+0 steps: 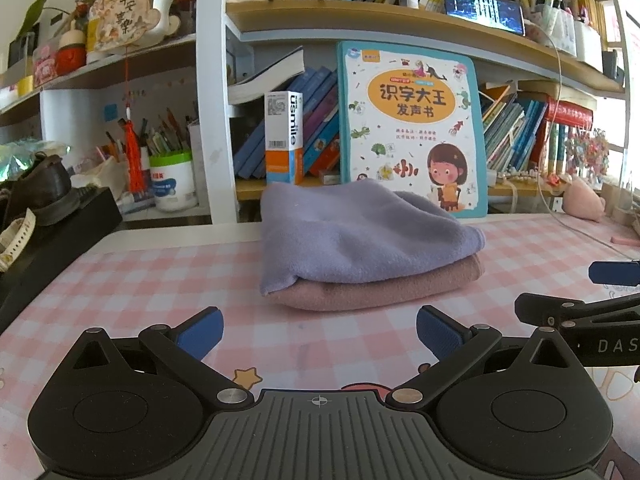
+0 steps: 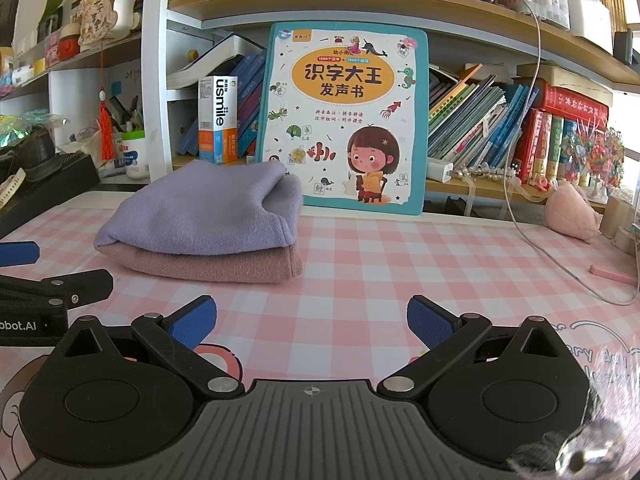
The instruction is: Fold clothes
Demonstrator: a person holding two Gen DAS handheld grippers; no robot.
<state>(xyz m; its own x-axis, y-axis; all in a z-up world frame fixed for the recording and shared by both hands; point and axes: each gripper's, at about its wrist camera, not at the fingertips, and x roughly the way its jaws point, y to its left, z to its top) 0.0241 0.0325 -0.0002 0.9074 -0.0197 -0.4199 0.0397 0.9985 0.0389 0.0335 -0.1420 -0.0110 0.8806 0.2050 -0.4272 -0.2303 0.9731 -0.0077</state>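
Note:
A folded lilac cloth [image 1: 356, 236] lies on top of a folded pink cloth [image 1: 380, 286] on the pink checked table cover [image 1: 160, 280]. The stack also shows in the right wrist view, lilac [image 2: 200, 212] over pink [image 2: 212, 266]. My left gripper [image 1: 320, 330] is open and empty, a short way in front of the stack. My right gripper [image 2: 312, 320] is open and empty, in front of the stack and to its right. Each gripper shows at the edge of the other's view: the right one [image 1: 592, 300] and the left one [image 2: 40, 280].
A large children's book [image 1: 412, 128] stands upright behind the stack against a bookshelf [image 1: 400, 36]. A black box with a shoe [image 1: 44, 196] sits at the left. A pink plush toy [image 2: 570, 214] and a white cable [image 2: 560, 264] lie at the right.

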